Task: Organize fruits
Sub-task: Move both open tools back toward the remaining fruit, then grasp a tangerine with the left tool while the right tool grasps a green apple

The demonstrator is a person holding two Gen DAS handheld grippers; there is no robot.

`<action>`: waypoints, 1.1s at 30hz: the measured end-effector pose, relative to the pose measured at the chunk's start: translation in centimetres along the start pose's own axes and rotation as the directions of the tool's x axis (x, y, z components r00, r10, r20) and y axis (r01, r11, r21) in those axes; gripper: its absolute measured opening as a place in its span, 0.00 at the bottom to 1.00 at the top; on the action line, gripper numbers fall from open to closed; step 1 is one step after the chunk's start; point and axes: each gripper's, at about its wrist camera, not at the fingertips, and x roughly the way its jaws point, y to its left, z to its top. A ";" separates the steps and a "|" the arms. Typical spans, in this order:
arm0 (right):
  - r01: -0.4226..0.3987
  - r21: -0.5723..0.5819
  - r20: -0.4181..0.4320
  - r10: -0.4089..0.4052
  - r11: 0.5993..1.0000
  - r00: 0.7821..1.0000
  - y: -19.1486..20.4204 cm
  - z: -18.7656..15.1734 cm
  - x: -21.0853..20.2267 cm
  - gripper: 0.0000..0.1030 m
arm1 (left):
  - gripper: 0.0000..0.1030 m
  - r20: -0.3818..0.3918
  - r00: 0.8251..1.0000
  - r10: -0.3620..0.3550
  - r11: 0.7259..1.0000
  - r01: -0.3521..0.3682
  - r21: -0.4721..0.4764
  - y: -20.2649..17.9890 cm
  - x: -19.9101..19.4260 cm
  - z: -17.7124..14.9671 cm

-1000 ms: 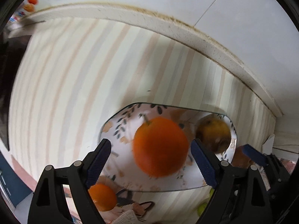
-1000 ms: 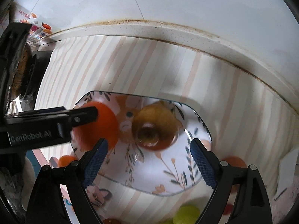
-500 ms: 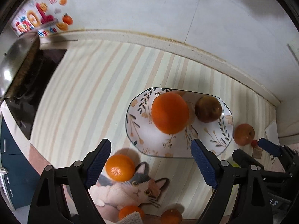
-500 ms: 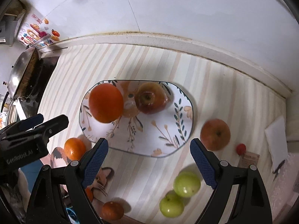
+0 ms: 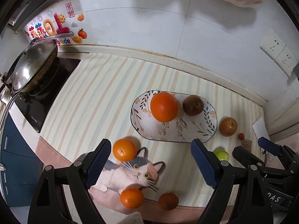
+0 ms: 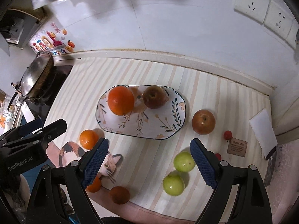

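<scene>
A floral plate [image 5: 203,130] [image 6: 168,121] lies on the striped mat, holding a large orange [image 5: 164,106] [image 6: 121,100] and a dark red apple [image 5: 193,105] [image 6: 154,97]. Right of the plate sits a red apple [image 5: 228,127] [image 6: 203,121]. Two green apples [image 6: 184,161] [image 6: 173,184] lie in front, and three small oranges [image 5: 124,149] [image 5: 131,197] [image 5: 168,201] rest near the cat picture. My left gripper [image 5: 151,164] and right gripper [image 6: 149,163] both hang open and empty above the counter, well back from the plate.
A wok with a steel lid [image 5: 31,67] stands on the black hob at the left. A small red fruit [image 6: 228,134], a brown tag [image 6: 237,147] and a white paper [image 6: 262,130] lie at the right. The tiled wall with sockets [image 6: 261,9] rises behind.
Both grippers have risen and drawn back from the plate, leaving the orange and dark apple on it. Much more of the counter and loose fruit shows now.
</scene>
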 end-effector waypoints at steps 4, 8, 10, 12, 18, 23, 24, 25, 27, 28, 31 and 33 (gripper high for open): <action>-0.013 0.003 0.027 0.013 1.000 1.000 0.5 -1.0 -1.6 0.89 | 0.85 0.014 1.000 0.004 1.000 -0.004 -0.006 0.3 -1.1 -1.3; -0.046 0.028 0.022 0.045 0.999 0.999 0.2 -2.2 -1.9 0.89 | 0.85 0.004 1.000 0.019 1.000 -0.019 -0.021 1.1 -1.1 -2.8; -0.049 0.046 0.001 0.049 0.998 0.999 -0.3 -3.0 -1.3 0.89 | 0.85 -0.024 1.000 0.020 0.999 -0.021 -0.040 1.8 -0.5 -3.6; -0.041 0.061 -0.033 0.043 0.997 0.999 -1.0 -4.1 -0.1 0.89 | 0.85 -0.054 0.998 0.036 0.998 -0.039 -0.051 2.5 0.4 -4.6; -0.020 0.153 -0.153 0.044 0.988 0.987 -4.2 -7.4 4.7 0.89 | 0.85 -0.211 0.974 0.079 0.993 -0.096 -0.071 4.7 5.1 -8.6; 0.016 0.217 -0.227 0.034 0.976 0.973 -6.9 -9.4 8.4 0.89 | 0.85 -0.368 0.929 0.044 0.990 -0.089 -0.108 5.9 10.0 -11.8; 0.024 0.225 -0.239 0.032 0.974 0.971 -7.3 -9.7 9.0 0.89 | 0.85 -0.393 0.919 0.031 0.989 -0.085 -0.120 6.0 10.8 -12.3; 0.035 0.232 -0.252 0.025 0.972 0.967 -7.7 -10.0 9.6 0.89 | 0.85 -0.411 0.911 0.017 0.988 -0.078 -0.131 6.1 11.6 -12.8; 0.046 0.243 -0.272 0.023 0.969 0.962 -8.4 -10.4 10.8 0.89 | 0.85 -0.450 0.893 -0.011 0.986 -0.065 -0.154 6.2 13.0 -13.5; 0.048 0.249 -0.285 0.026 0.967 0.958 -8.6 -10.6 11.4 0.89 | 0.85 -0.464 0.885 -0.025 0.985 -0.059 -0.164 6.2 13.7 -13.8; 0.055 0.258 -0.314 0.030 0.964 0.949 -9.1 -11.2 13.0 0.89 | 0.85 -0.495 0.868 -0.046 0.981 -0.053 -0.185 6.2 15.2 -14.8; 0.055 0.264 -0.331 0.037 0.963 0.943 -9.4 -11.5 13.9 0.89 | 0.85 -0.510 0.859 -0.056 0.979 -0.052 -0.195 6.2 15.9 -15.2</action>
